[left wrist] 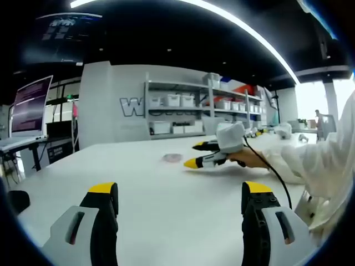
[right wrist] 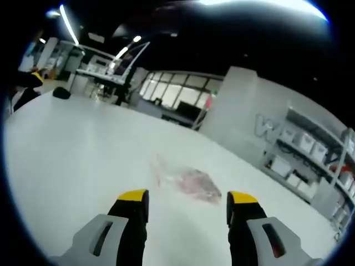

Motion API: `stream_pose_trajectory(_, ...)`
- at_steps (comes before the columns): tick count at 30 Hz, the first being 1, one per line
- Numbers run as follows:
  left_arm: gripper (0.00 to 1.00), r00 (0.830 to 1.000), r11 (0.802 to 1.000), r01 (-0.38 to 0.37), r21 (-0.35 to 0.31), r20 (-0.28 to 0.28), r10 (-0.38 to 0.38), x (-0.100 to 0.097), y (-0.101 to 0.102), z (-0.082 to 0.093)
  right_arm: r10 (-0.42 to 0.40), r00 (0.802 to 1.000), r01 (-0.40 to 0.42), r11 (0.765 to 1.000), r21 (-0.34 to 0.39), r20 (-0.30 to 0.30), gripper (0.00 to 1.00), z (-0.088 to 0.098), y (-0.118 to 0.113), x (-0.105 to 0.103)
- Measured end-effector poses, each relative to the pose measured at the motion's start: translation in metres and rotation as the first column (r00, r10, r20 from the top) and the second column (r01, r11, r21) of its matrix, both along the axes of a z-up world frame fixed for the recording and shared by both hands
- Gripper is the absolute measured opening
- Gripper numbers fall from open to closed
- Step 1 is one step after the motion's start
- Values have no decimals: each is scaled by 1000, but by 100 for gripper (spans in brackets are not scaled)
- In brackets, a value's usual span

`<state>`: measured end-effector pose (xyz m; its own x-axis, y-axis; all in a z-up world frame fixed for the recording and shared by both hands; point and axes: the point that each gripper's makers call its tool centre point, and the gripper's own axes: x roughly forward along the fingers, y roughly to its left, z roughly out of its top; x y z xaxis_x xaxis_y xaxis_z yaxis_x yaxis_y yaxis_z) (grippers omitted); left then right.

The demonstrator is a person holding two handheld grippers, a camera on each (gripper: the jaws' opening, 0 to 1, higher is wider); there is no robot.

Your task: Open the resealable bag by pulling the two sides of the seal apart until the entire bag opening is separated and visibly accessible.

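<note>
The resealable bag (right wrist: pixel 186 182) lies flat on the white counter (right wrist: pixel 66 160) just ahead of the right hand-held gripper (right wrist: pixel 187 200), whose jaws stand apart with nothing between them. In the left gripper view, the left hand-held gripper (left wrist: pixel 180 194) also has its jaws apart and empty, well short of the bag (left wrist: pixel 172 158), which lies ahead of it and slightly to its left. The bag looks thin, clear and limp, with something pinkish inside; it is likely light and slippery and may slide on the counter. Each hand-held gripper should probably pinch one lip of the seal, though the seal edge is too blurred to locate.
</note>
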<state>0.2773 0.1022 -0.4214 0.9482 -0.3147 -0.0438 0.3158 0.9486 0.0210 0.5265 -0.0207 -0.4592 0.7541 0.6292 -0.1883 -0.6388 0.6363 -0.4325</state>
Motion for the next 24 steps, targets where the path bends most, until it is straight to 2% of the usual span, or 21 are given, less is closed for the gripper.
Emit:
stream_pose_trajectory(7,91,1000,1000,-5,2,1,5,-1,2,1,0,1000,0,1000,17,-9,55,0,4,0)
stream_pose_trajectory(21,91,1000,1000,-4,10,6,3,-2,3,4,7,1000,-7,1000,-16,5,52,-4,13,0)
stream_pose_trajectory(24,91,1000,1000,-7,10,10,6,-2,4,5,9,1000,-9,999,-42,10,52,-8,14,0)
